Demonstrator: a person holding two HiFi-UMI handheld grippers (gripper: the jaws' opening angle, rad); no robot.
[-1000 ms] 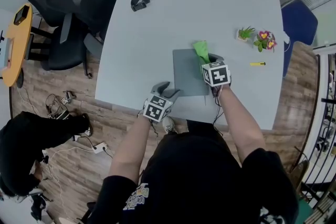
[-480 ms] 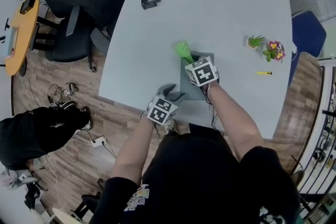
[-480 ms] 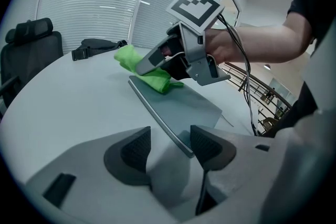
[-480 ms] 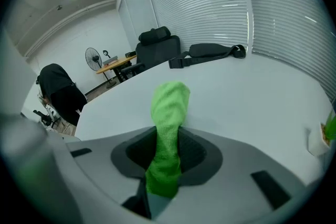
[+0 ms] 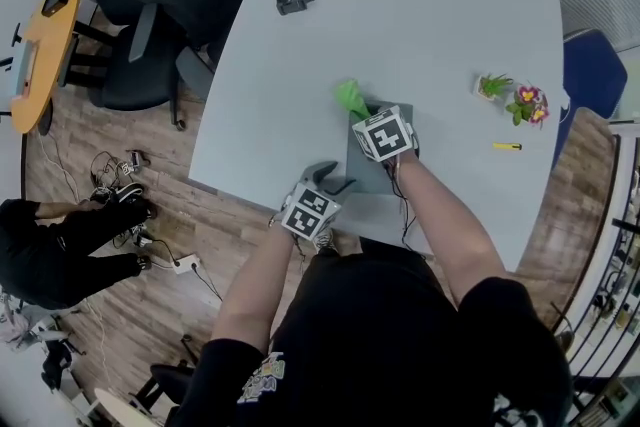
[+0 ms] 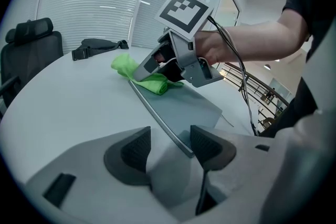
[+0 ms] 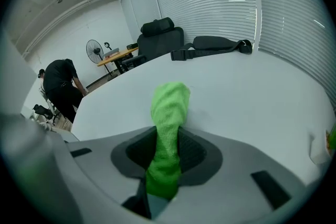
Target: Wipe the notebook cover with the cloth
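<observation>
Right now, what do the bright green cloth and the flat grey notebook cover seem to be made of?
Bright green cloth: soft fuzzy fabric, likely microfibre; it bunches into limp folds.
Flat grey notebook: smooth matte cover, perhaps plastic or coated card; even, glare-free, thin stiff edge.

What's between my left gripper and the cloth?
Only the bare cover of the grey notebook, seen in the left gripper view, running from the left gripper to the green cloth.

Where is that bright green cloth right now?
In the head view the cloth is pinched in the right gripper, at the far left corner of the grey notebook, near the middle of the white table.
</observation>
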